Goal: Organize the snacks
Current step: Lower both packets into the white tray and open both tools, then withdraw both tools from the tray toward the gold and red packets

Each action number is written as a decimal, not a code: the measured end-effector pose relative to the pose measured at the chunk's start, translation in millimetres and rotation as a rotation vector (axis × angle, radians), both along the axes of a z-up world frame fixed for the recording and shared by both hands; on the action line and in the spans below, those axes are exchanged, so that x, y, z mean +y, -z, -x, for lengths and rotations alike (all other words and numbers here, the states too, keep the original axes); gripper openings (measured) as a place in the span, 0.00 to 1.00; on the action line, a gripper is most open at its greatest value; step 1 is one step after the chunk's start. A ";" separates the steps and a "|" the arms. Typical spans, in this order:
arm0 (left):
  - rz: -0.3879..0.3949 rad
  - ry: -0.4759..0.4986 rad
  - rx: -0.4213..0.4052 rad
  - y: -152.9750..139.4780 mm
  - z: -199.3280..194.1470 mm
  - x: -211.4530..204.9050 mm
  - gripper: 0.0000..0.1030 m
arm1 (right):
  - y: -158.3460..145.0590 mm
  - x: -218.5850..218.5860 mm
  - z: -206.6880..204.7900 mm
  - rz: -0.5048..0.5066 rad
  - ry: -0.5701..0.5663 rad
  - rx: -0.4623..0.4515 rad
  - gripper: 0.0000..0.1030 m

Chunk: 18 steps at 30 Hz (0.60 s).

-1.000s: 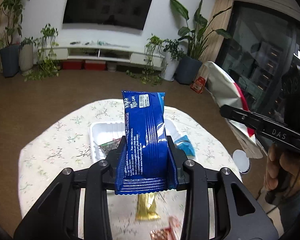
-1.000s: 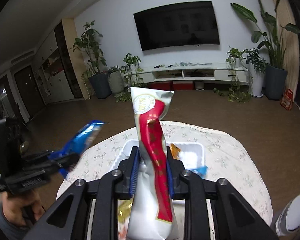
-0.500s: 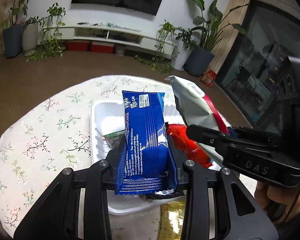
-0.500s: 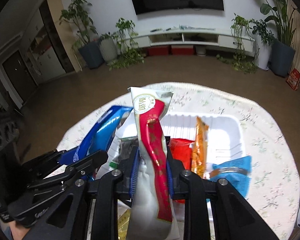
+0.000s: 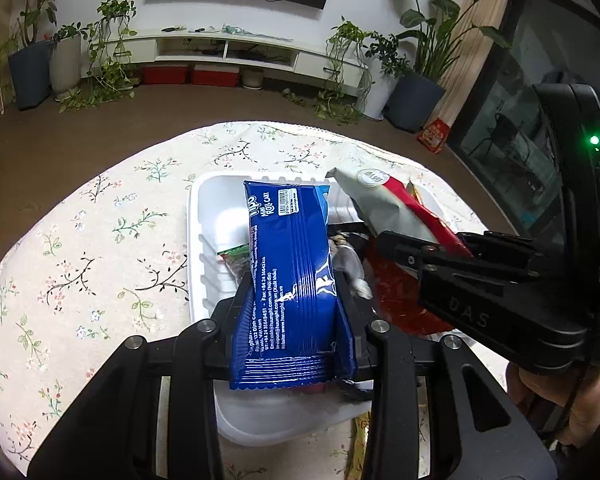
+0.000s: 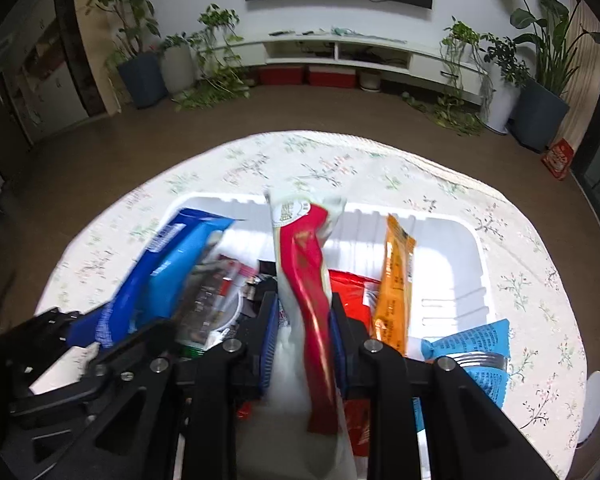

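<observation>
Over white tray: both grippers loaded.
Left gripper clamps blue roll-cake pack; right gripper clamps red-white packet.

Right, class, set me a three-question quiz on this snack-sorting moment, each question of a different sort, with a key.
1. True or false: the left gripper is empty.
2. Which colour is the upright packet standing in the white tray, to the right of the right gripper? A green, B orange, C purple.
3. Fill in: the right gripper holds a white and ____ packet.

Key: 1 false, it is shut on the blue packet. 2 B, the orange packet. 3 red.
</observation>
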<state>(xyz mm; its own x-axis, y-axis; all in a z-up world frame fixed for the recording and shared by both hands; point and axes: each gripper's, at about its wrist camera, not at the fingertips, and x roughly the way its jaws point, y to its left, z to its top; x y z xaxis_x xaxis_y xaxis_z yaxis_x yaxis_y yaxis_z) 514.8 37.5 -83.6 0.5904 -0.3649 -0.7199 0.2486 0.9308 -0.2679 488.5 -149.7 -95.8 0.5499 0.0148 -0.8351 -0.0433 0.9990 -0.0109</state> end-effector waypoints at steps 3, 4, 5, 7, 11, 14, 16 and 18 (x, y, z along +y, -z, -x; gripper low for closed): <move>-0.012 0.009 0.022 8.9 -7.9 -3.6 0.32 | 1.6 -2.9 -1.0 0.012 0.005 0.000 0.25; -0.014 0.013 0.031 13.1 -11.0 -4.5 0.33 | 1.3 -3.4 -1.2 0.019 0.004 -0.002 0.25; -0.019 0.015 0.032 16.1 -13.7 -4.5 0.33 | 2.4 -4.0 -1.4 0.033 0.002 -0.004 0.25; -0.022 0.011 0.030 18.9 -16.5 -4.7 0.33 | 5.6 -4.4 -2.8 0.034 0.003 0.007 0.26; -0.034 0.004 0.027 20.9 -18.5 -6.1 0.34 | 8.0 -5.9 -2.2 0.023 -0.003 0.004 0.26; -0.040 0.007 0.033 23.9 -20.3 -7.5 0.35 | 8.7 -6.5 -1.4 0.019 -0.005 0.003 0.26; -0.053 0.003 0.033 24.8 -19.4 -10.5 0.43 | 8.1 -8.1 -1.0 0.013 -0.004 0.002 0.28; -0.053 -0.005 0.034 26.2 -21.3 -9.8 0.56 | 7.4 -8.6 0.9 0.005 -0.006 0.003 0.32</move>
<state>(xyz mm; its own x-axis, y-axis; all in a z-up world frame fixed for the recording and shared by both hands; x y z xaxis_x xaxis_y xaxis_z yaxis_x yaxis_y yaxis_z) 536.1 27.7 -109.8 0.5671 -0.3224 -0.7579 0.2353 0.9453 -0.2260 487.6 -158.3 -103.1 0.5477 0.0138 -0.8366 -0.0495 0.9986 -0.0160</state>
